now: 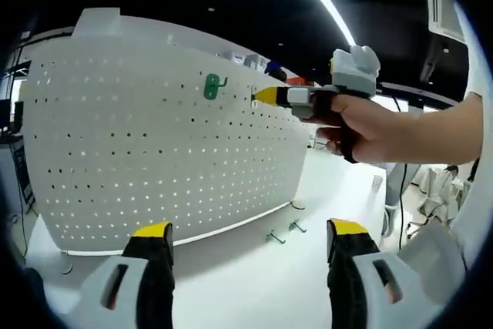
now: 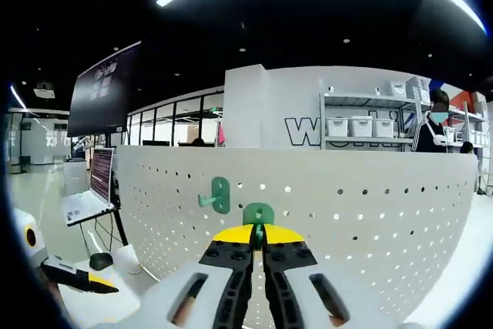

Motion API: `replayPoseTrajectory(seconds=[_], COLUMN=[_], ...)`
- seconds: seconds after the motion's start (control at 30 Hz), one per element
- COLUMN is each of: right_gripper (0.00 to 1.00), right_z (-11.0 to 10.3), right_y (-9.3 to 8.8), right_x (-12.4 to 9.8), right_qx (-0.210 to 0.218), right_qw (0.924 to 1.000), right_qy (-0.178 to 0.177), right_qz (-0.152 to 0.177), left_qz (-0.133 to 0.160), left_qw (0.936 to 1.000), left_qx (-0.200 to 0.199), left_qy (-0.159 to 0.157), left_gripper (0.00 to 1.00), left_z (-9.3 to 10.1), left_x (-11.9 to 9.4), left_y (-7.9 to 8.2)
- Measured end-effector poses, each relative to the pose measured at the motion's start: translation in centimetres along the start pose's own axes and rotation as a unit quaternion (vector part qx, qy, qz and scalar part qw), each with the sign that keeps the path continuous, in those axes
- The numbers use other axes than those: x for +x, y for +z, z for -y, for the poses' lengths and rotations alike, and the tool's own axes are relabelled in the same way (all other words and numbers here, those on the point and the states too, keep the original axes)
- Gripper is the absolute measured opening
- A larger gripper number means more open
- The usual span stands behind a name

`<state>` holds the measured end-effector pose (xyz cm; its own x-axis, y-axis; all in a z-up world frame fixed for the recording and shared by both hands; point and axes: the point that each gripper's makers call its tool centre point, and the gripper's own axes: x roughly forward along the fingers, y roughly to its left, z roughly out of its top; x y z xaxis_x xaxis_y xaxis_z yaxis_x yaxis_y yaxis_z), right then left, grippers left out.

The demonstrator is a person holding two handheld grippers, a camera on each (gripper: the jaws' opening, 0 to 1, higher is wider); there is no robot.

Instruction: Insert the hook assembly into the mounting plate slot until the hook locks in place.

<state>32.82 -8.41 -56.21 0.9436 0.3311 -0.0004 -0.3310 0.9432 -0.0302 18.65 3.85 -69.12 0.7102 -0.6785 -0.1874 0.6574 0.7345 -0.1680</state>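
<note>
Two green hooks up near the pegboard's (image 2: 370, 213) top edge.
I'm clamping my right claw (image 2: 259, 234) on the second green hook (image 2: 259, 213), beside the mounted green hook (image 2: 219, 195); my left claw (image 1: 250, 240) is hanging released.

The left gripper view faced the white perforated pegboard panel (image 1: 154, 144) from farther back; the right gripper view sat close against that panel (image 2: 347, 213).

Your right gripper (image 2: 259, 235) covers the lower part of the green hook (image 2: 258, 214) against the pegboard (image 2: 370, 221), so you cannot tell whether it is seated. Two small metal hooks (image 1: 283, 232) below the pegboard are too small to make out.
</note>
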Motion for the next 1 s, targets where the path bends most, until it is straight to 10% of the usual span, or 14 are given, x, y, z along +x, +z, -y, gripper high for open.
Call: replayPoseTrajectory(seconds=[1.0], right_gripper=[0.01], right_z=[0.4], right_y=[1.3], right_x=[2.3], right_qx=[-0.016], right_qw=[0.9997], right_qy=[-0.009], right_qz=[0.016], left_qz=[-0.046], left_qw=[0.9988], left_qx=[0.011], left_qy=[-0.007], left_gripper=[0.82], left_z=[-0.3], left_x=[-2.7], left_y=[-4.6])
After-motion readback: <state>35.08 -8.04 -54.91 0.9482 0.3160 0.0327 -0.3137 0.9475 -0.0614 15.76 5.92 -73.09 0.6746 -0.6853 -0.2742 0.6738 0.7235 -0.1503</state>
